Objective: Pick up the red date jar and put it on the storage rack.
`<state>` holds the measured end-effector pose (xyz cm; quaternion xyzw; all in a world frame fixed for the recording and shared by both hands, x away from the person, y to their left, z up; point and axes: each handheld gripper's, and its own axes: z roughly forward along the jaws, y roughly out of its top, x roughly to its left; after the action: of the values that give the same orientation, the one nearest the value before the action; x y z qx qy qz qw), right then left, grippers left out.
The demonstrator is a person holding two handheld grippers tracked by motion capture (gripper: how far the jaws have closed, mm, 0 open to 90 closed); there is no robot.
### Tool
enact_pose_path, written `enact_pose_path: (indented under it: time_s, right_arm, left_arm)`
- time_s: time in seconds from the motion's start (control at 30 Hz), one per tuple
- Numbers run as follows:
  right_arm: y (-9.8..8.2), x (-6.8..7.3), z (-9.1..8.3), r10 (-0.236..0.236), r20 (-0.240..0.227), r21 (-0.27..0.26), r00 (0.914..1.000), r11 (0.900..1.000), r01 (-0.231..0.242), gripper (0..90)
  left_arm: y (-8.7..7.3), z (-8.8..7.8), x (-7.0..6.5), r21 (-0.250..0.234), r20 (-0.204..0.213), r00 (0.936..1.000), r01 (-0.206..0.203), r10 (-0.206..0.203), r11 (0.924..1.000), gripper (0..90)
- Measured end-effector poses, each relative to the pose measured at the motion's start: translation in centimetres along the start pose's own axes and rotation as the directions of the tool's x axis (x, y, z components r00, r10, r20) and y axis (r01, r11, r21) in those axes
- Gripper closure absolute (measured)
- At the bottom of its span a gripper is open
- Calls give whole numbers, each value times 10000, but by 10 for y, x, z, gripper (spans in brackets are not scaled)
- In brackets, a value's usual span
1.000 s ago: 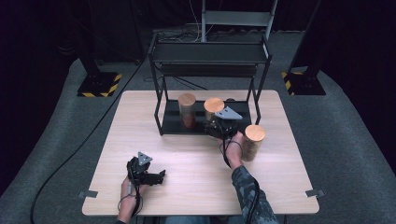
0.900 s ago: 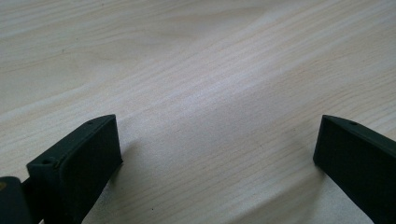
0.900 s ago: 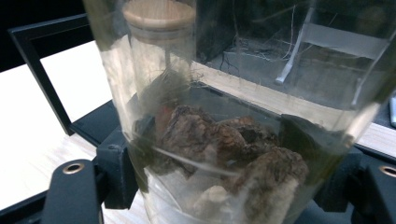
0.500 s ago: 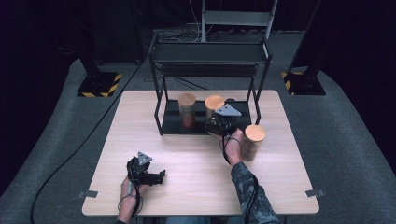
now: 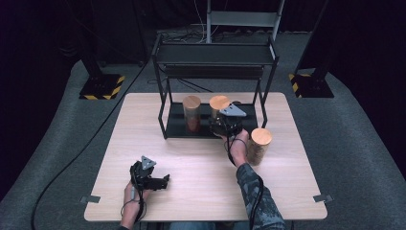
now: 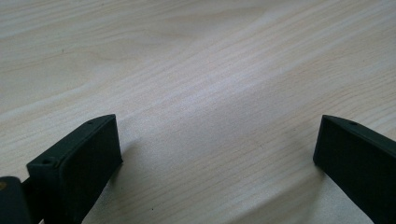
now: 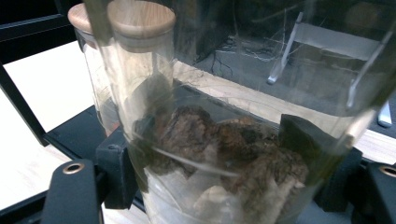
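Since a second ago your right gripper [image 5: 221, 123] has nudged its glass jar [image 7: 224, 154] slightly further onto the black metal rack's [image 5: 168, 130] bottom shelf, jaws clamped on the round clear wall. Beside it there stands another cork-lidded jar [image 5: 192, 113]; a third [image 5: 259, 145] waits right of the rack. Your left gripper [image 5: 160, 182] rests wide open on the pale wooden table [image 6: 210, 70].

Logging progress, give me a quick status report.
Right hand-held gripper shut on glass jar at rack shelf. Left hand-held gripper open over table.

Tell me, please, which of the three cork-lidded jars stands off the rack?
The jar right of the right hand; the others sit on the rack's bottom shelf.
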<state>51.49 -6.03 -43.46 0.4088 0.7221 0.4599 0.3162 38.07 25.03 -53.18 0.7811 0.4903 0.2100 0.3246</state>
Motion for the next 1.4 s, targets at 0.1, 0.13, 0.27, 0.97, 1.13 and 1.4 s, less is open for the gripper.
enact_pose_path:
  time_s: [0.1,0.13,0.27,0.97,1.13,1.4]
  right_arm:
    - [1,-1,1,6,30,20,10000,10000,-6,248]
    - [2,-1,2,6,41,39,10000,10000,-6,248]
    - [3,-2,3,-29,78,29,10000,10000,29,248]
    - [2,-6,16,-134,196,259,9997,9996,129,248]
    - [2,-8,18,-112,220,254,9997,9996,106,248]
    - [-1,-12,23,20,287,328,9996,9995,-29,248]
  left_arm:
    - [0,0,0,-3,-1,10000,2,-2,10000,2]
    - [0,0,0,-4,-1,10000,2,-2,10000,2]
    - [0,0,0,-3,-2,10000,3,-3,10000,2]
    - [0,0,0,-7,-6,10000,-6,6,10000,2]
    - [0,0,0,-6,-4,10000,-1,1,10000,2]
    - [0,0,0,-8,-7,10000,-7,7,10000,2]
